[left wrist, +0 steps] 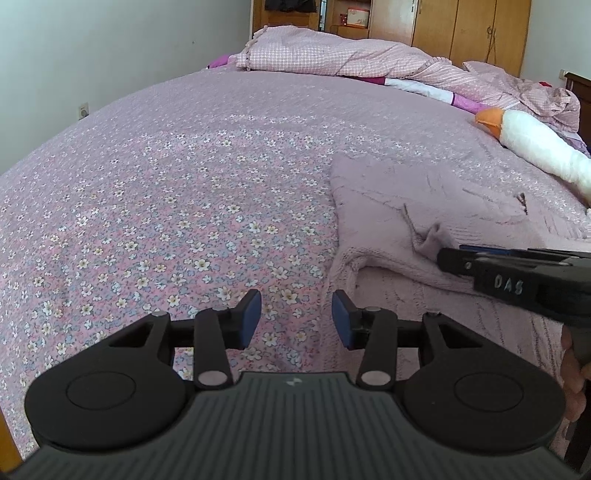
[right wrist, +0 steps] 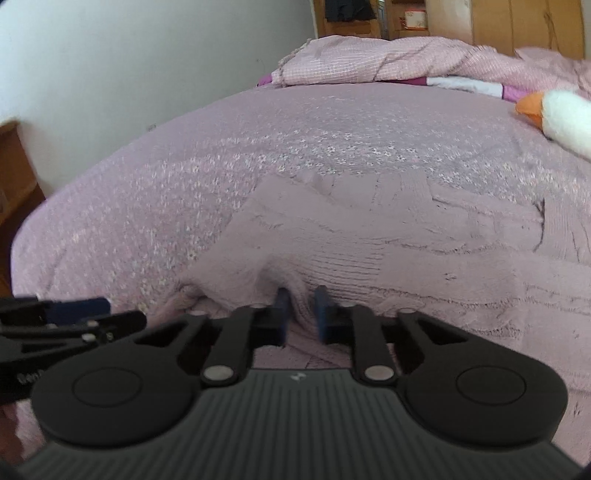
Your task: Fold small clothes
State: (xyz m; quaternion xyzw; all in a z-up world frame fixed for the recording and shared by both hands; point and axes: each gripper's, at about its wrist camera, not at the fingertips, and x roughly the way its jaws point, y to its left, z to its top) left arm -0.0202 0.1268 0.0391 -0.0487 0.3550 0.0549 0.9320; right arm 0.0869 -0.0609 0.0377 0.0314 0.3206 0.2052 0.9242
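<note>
A pale mauve knitted sweater (left wrist: 424,206) lies on the right part of the flowered bed sheet (left wrist: 166,206). In the right wrist view the sweater (right wrist: 369,240) fills the middle, and my right gripper (right wrist: 302,312) is shut on a raised fold at its near left edge. That right gripper (left wrist: 445,258) reaches in from the right in the left wrist view, pulling up a small peak of knit. My left gripper (left wrist: 296,317) stands open just above the sheet, left of the sweater's edge, with nothing between its blue pads. The left gripper (right wrist: 125,313) also shows at the left edge of the right wrist view.
A white plush goose (left wrist: 535,147) with an orange beak lies at the right. A crumpled pink checked quilt (left wrist: 332,55) runs along the far side of the bed. Wooden wardrobes (left wrist: 461,29) stand behind; a white wall (left wrist: 92,55) is at left. A hand (left wrist: 574,369) holds the right gripper.
</note>
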